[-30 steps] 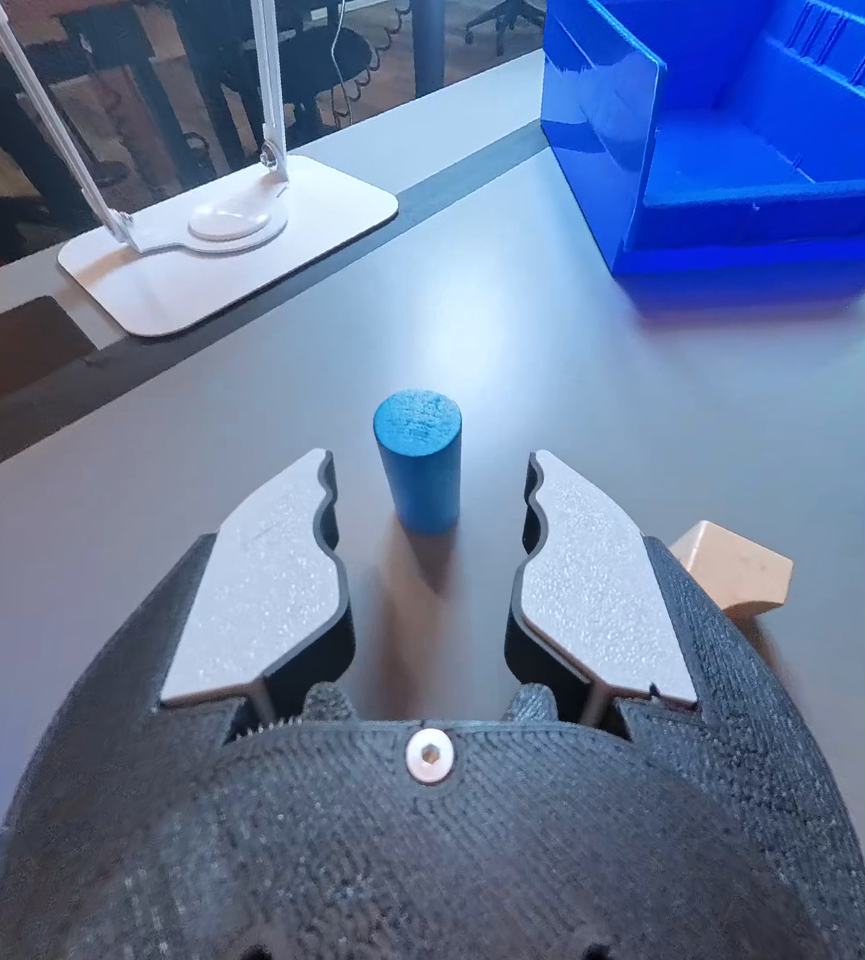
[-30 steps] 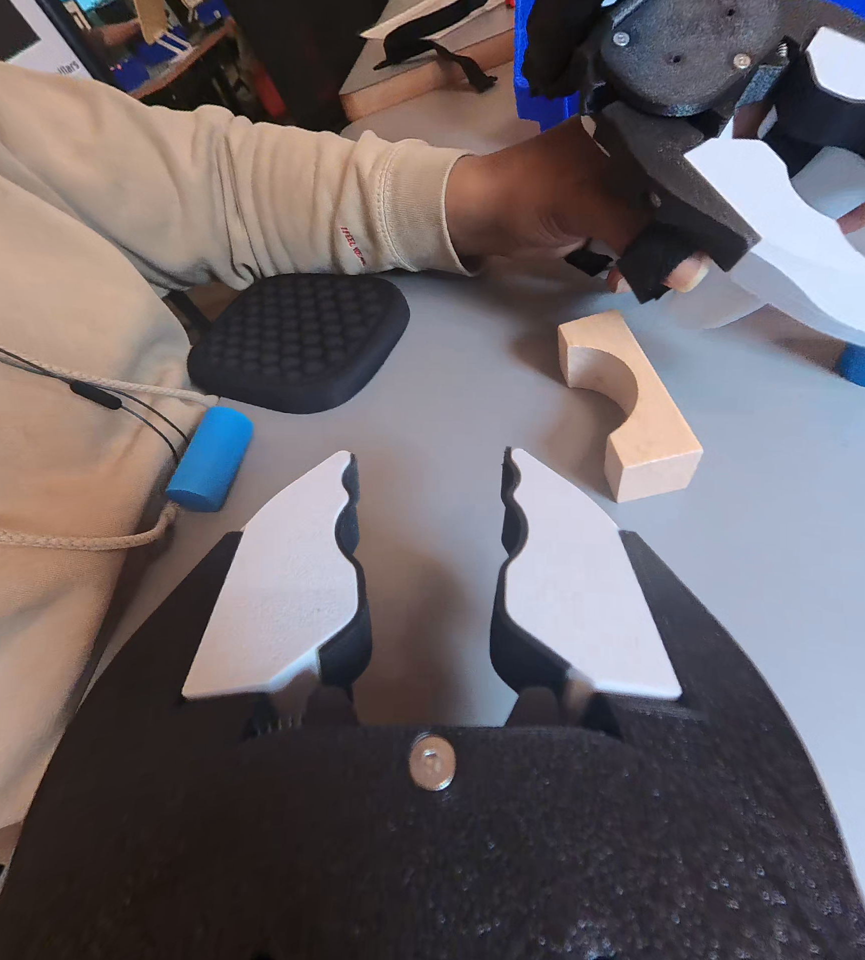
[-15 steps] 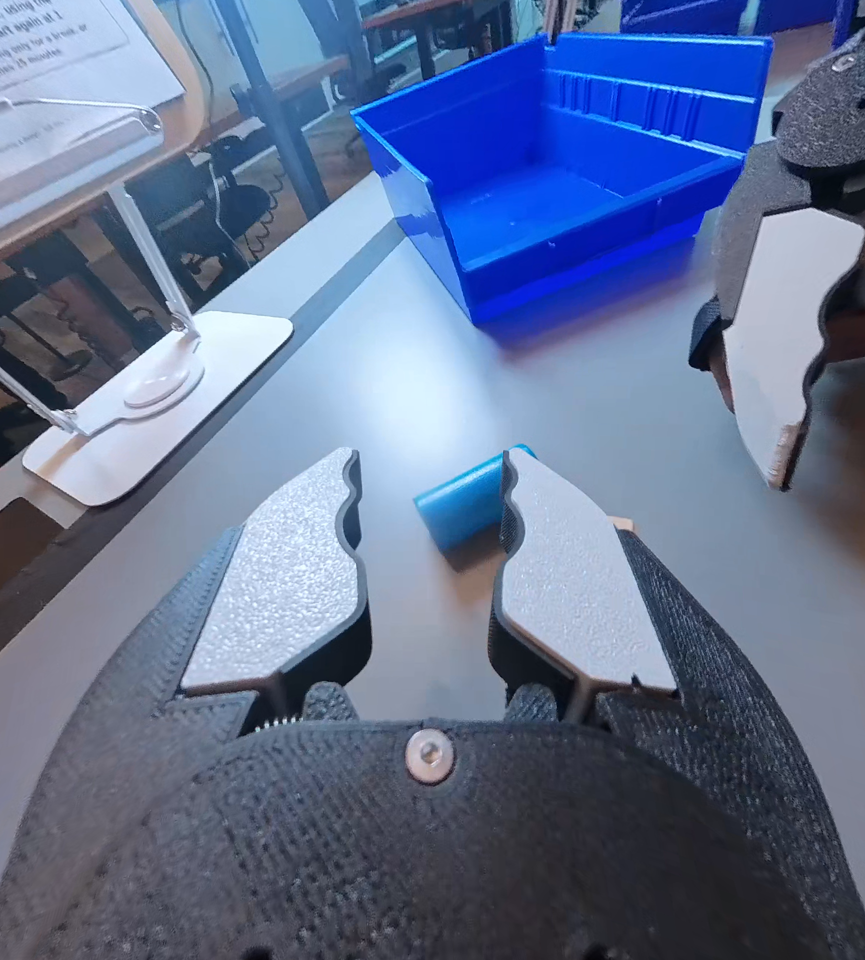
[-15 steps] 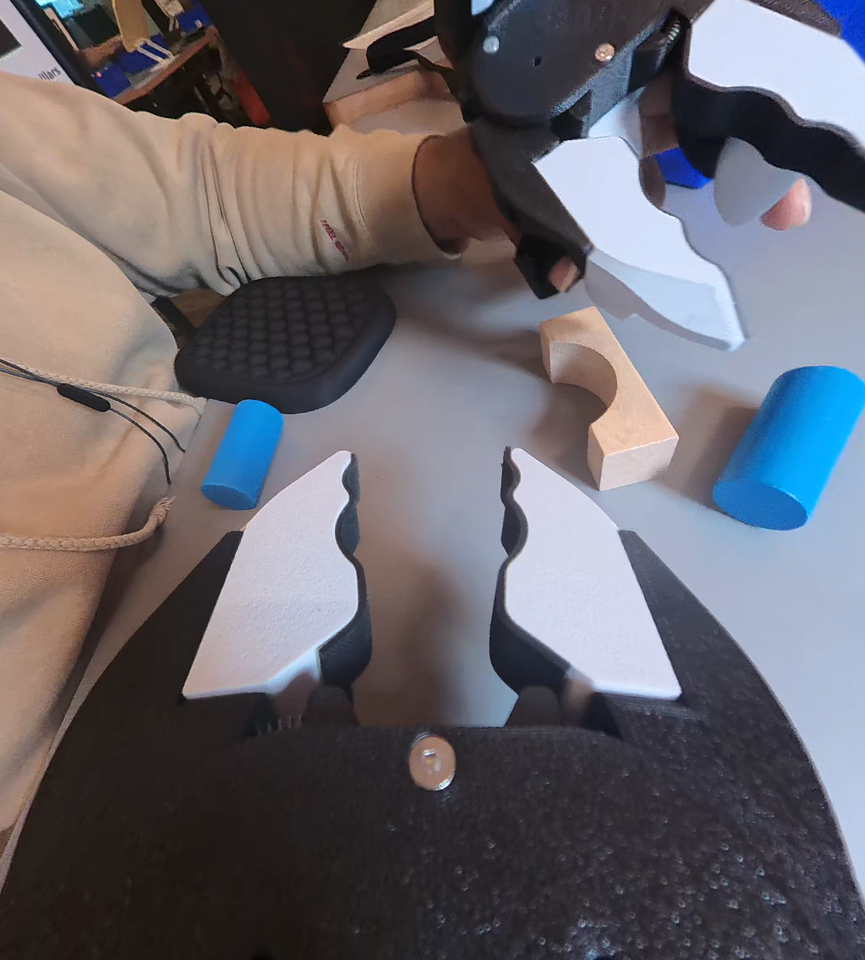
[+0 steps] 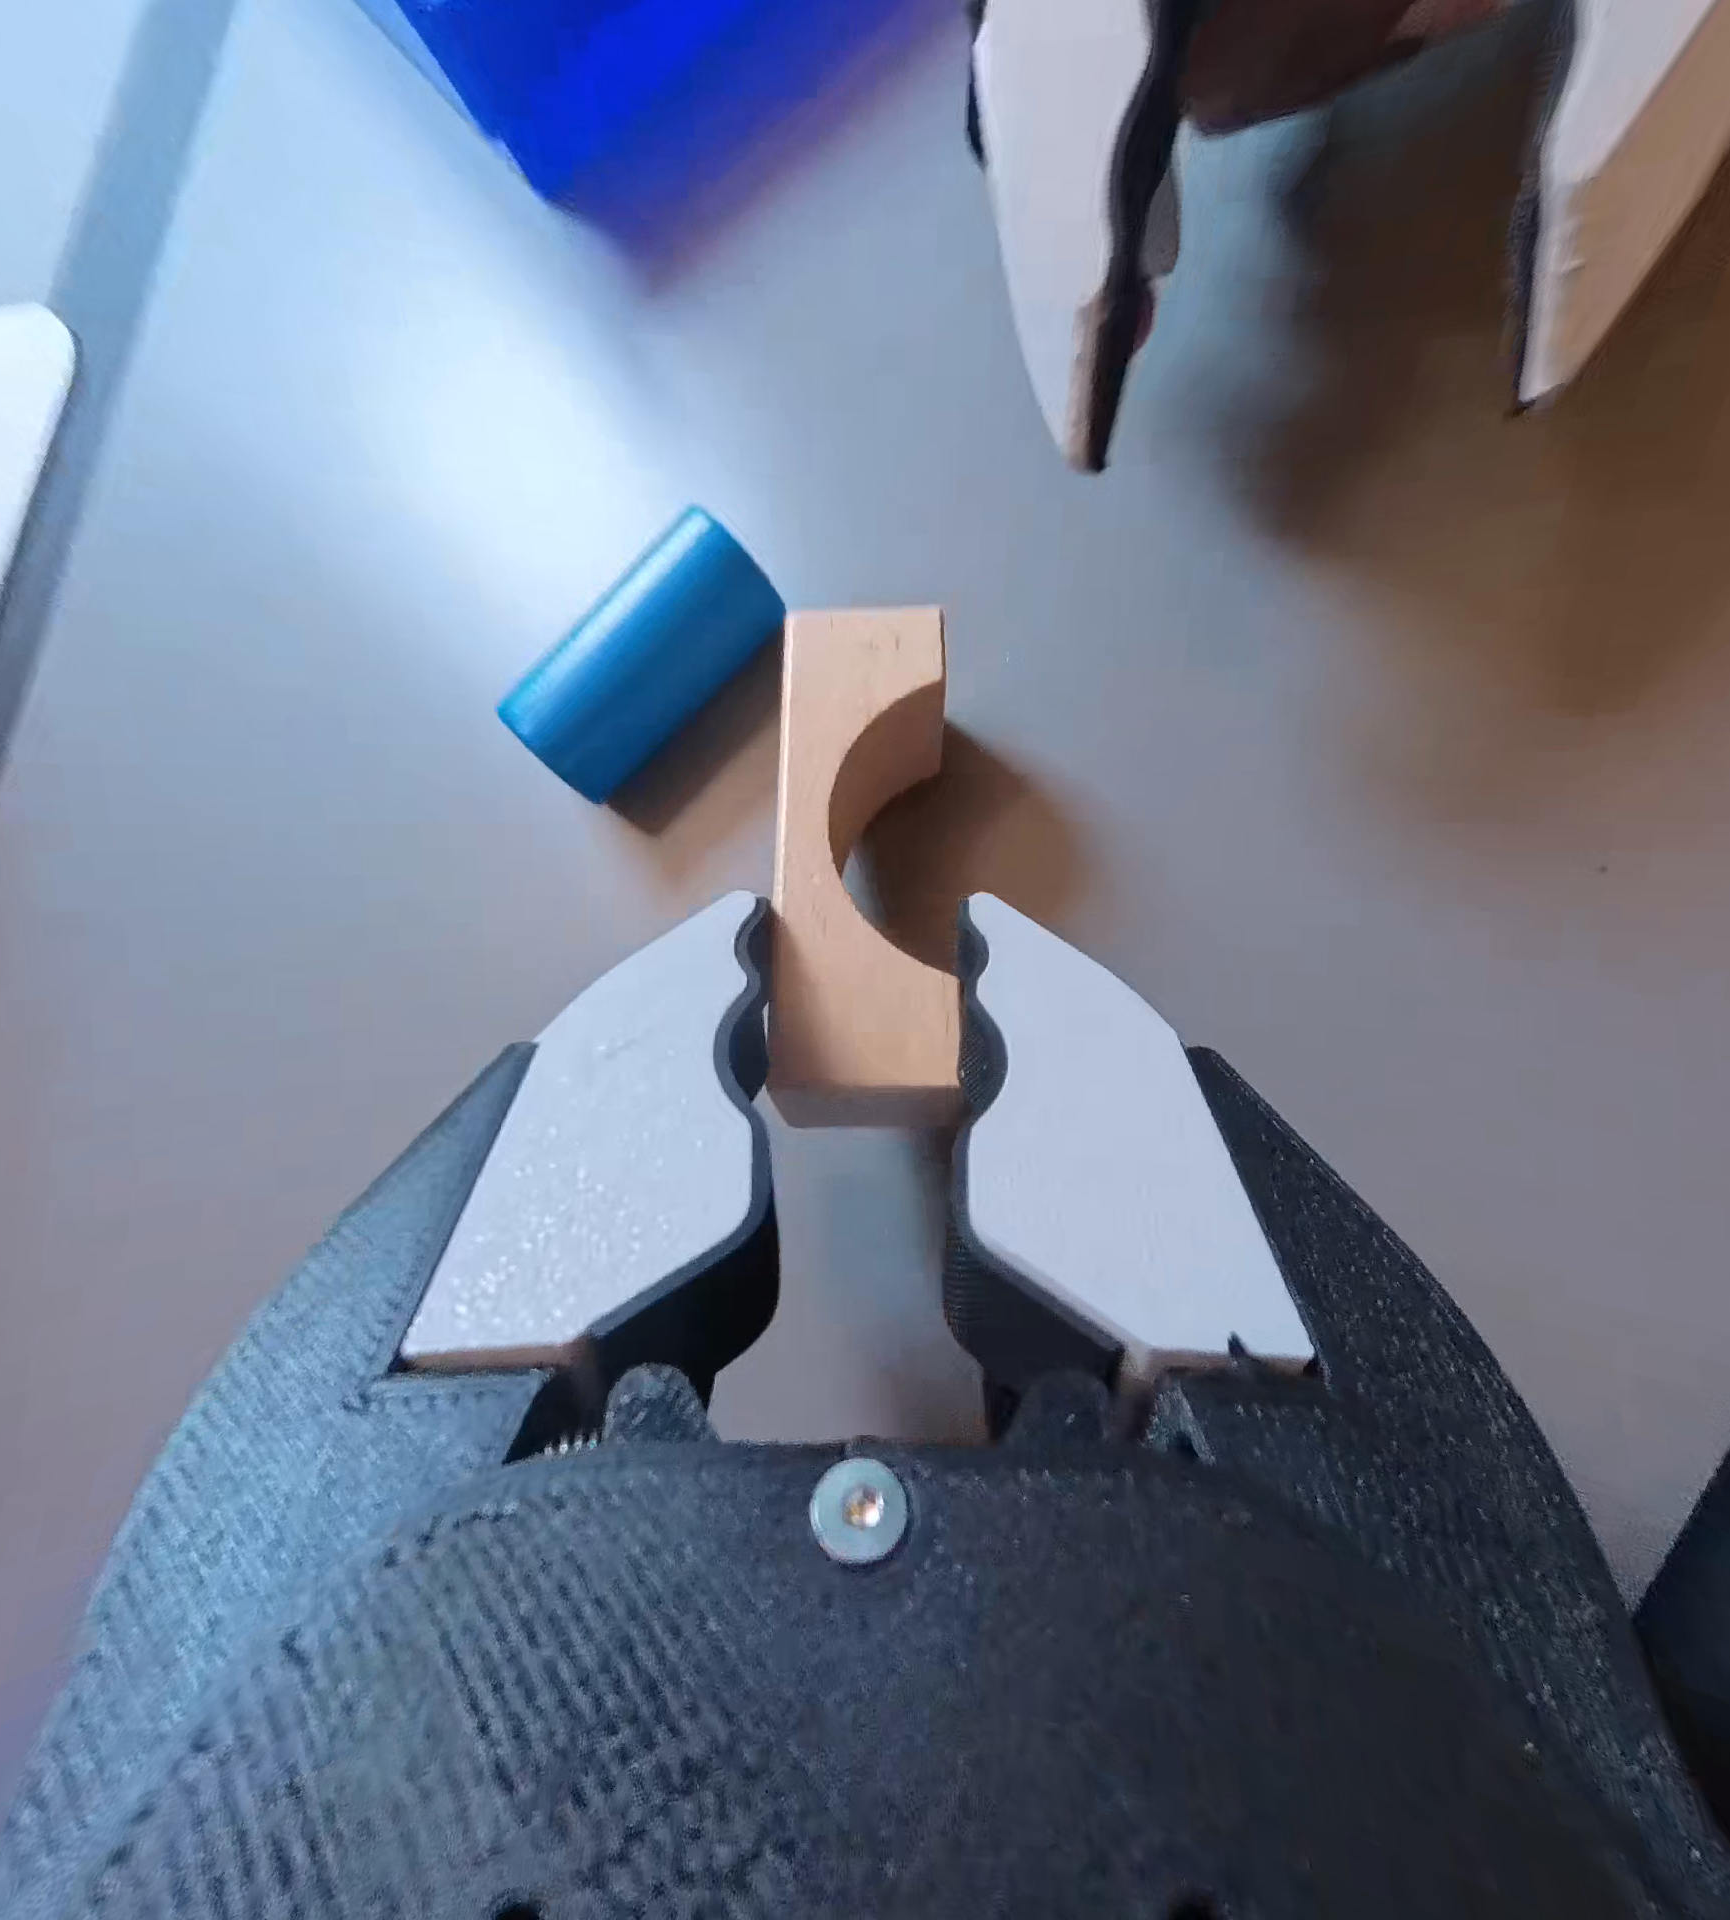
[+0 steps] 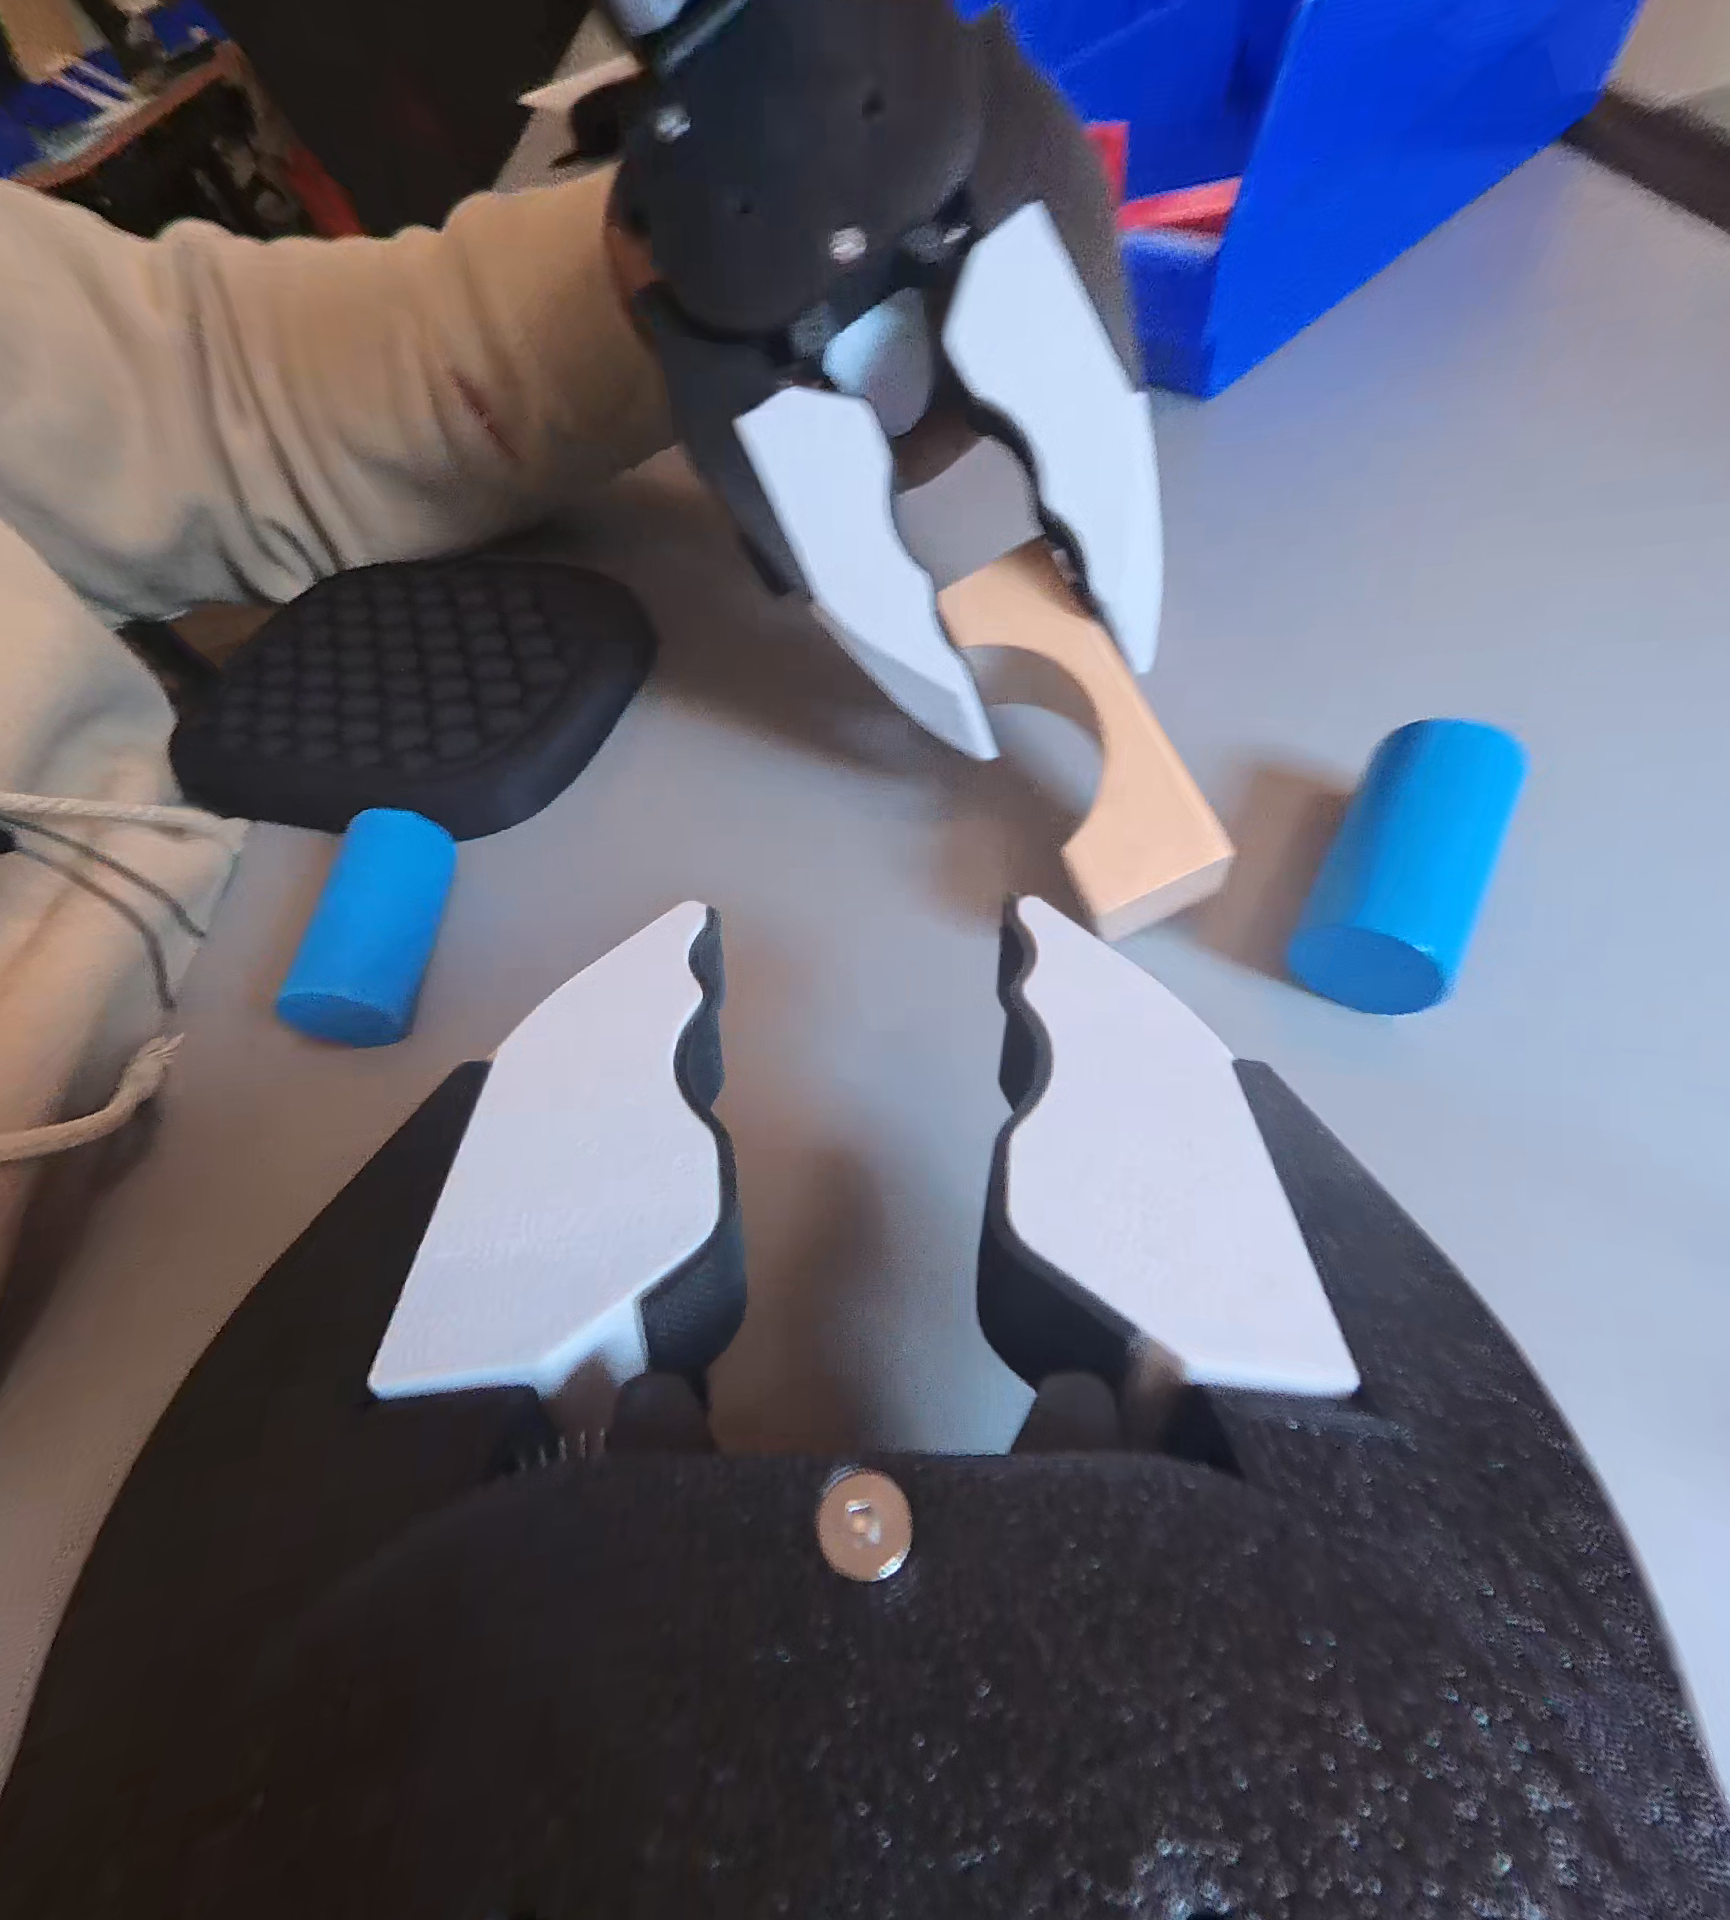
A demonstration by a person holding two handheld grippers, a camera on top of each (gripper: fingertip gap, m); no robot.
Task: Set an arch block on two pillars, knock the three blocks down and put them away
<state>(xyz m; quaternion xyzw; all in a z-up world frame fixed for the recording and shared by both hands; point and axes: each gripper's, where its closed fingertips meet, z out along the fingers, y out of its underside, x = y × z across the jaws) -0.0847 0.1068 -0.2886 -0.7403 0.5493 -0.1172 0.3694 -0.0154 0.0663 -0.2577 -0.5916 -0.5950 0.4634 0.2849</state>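
Between the left gripper [image 5: 861, 925] fingers: the wooden arch block [image 5: 856, 883], lying flat on the desk [image 5: 321, 935], fingers apart, not yet clamped.

Right wrist view: right gripper [image 6: 859, 914] fingers apart, empty; blue cylinders lie left [image 6: 367, 928] and right [image 6: 1406, 868]. Putting away begins; closing comes next.

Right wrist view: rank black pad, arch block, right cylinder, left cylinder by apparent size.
1. Black pad
2. Arch block, partly hidden by the left gripper, so unsure against the next
3. Right cylinder
4. Left cylinder

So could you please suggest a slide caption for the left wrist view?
Left claw straddles the fallen arch block, a toppled blue pillar beside it.
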